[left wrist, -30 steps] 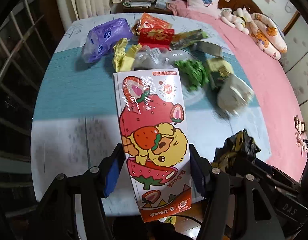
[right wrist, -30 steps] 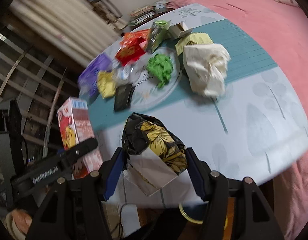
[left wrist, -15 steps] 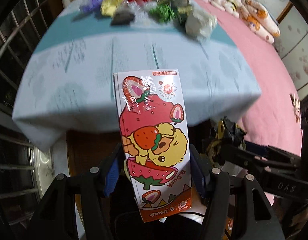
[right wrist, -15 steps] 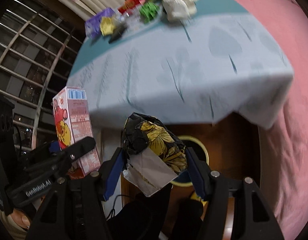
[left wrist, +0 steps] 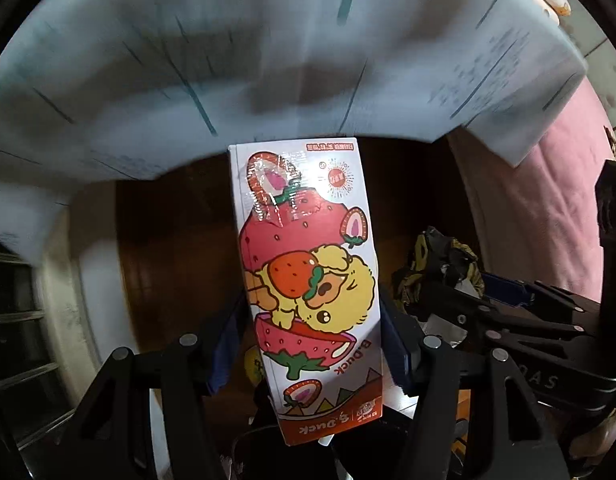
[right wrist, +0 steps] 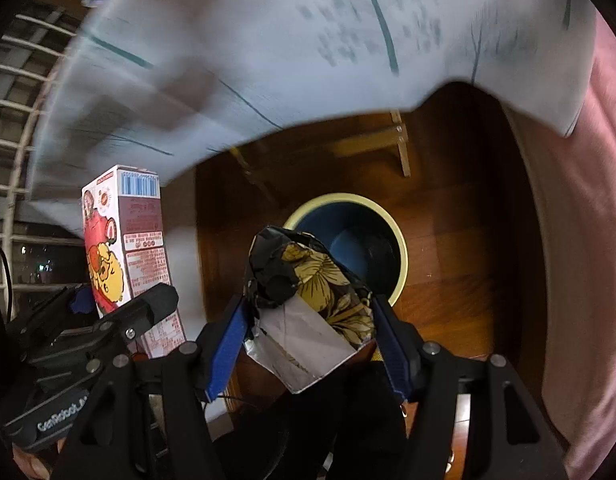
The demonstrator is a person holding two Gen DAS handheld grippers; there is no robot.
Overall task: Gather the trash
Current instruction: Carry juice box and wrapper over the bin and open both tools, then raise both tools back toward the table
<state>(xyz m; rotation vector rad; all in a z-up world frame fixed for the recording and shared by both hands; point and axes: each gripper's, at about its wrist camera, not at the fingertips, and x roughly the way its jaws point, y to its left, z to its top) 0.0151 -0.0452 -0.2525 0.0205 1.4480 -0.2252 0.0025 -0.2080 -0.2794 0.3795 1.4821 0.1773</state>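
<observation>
White carton [left wrist: 308, 280] with red strawberries and yellow duck, black wrapper [right wrist: 308, 276] with gold flowers, yellow-rimmed blue bin [right wrist: 360, 236]

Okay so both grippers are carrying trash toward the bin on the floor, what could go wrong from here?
1. The right gripper holds the crumpled floral wrapper near the bin rim; released now, it might land on the floor.
2. The left gripper grips the tall strawberry carton at its lower part, beside the bin; it could tip or miss.

The bin [right wrist: 348, 240] stands on the floor [right wrist: 460, 280] under the table's overhanging cloth [right wrist: 268, 60], with the bed [right wrist: 588, 240] at its right
</observation>
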